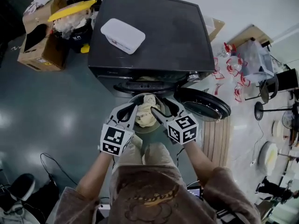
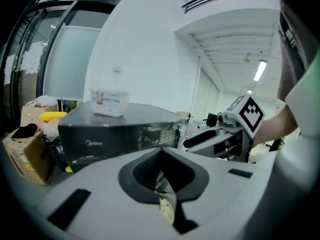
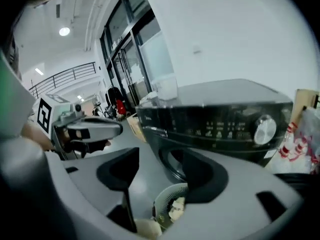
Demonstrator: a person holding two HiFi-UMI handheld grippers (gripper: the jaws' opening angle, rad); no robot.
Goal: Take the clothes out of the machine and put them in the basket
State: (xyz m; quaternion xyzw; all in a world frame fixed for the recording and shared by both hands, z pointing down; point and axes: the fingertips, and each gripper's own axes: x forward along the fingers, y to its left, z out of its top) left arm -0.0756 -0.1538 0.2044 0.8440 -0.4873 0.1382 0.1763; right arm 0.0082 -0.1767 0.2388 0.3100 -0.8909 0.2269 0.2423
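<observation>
Several crumpled cream-coloured cloth garments lie heaped in a round grey mesh basket on the floor. The basket sits just in front of the drum opening of a black front-loading washing machine.

Both tongs hang over the basket, side by side. The left gripper has its dark pads pressed together with nothing seen pinched between them; only a sliver of the basket and cloth shows below them. The right gripper has its jaws spread, and the basket and clothes show far below through the gap, clear of the pads. Each carries a white cube with black square markers, and the person's bare forearms reach forward behind them.

Right of the basket, the machine's round dark door stands swung open. A white rectangular lidded plastic container rests on the machine's flat top. Left of the machine stands an open brown cardboard box on the glossy grey floor.
</observation>
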